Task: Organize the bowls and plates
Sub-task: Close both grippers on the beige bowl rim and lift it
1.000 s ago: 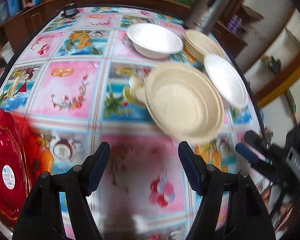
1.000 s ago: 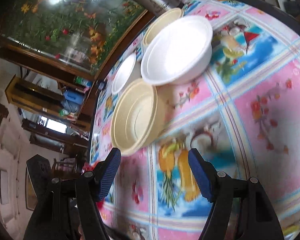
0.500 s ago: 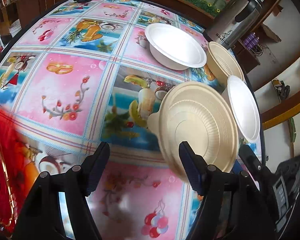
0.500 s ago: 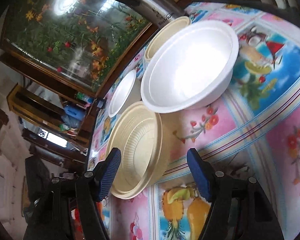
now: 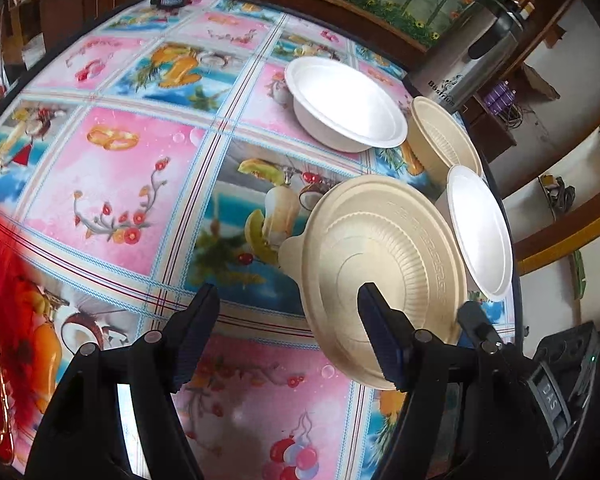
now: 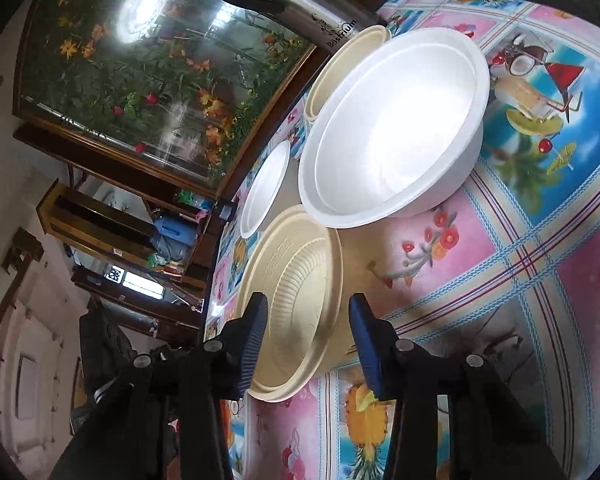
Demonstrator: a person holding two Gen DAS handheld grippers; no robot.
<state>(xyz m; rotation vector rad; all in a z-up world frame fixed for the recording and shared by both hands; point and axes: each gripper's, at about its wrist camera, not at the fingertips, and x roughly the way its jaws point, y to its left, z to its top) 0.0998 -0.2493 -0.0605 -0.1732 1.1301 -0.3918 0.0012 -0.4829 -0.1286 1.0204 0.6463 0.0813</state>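
The ribbed cream bowl (image 6: pixel 296 292), rim tabbed at nine o'clock, sits between the just-narrowing right gripper (image 6: pixel 308 336) fingers, contact unclear; the left gripper (image 5: pixel 288 332) gapes released.

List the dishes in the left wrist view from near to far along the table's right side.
Big beige plate → small white plate → beige bowl → large white bowl.

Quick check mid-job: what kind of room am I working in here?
Most likely a home dining or living room. A table with a bright printed tablecloth holds disposable bowls, a steel thermos jug stands at its edge, and a large framed flower painting hangs behind.
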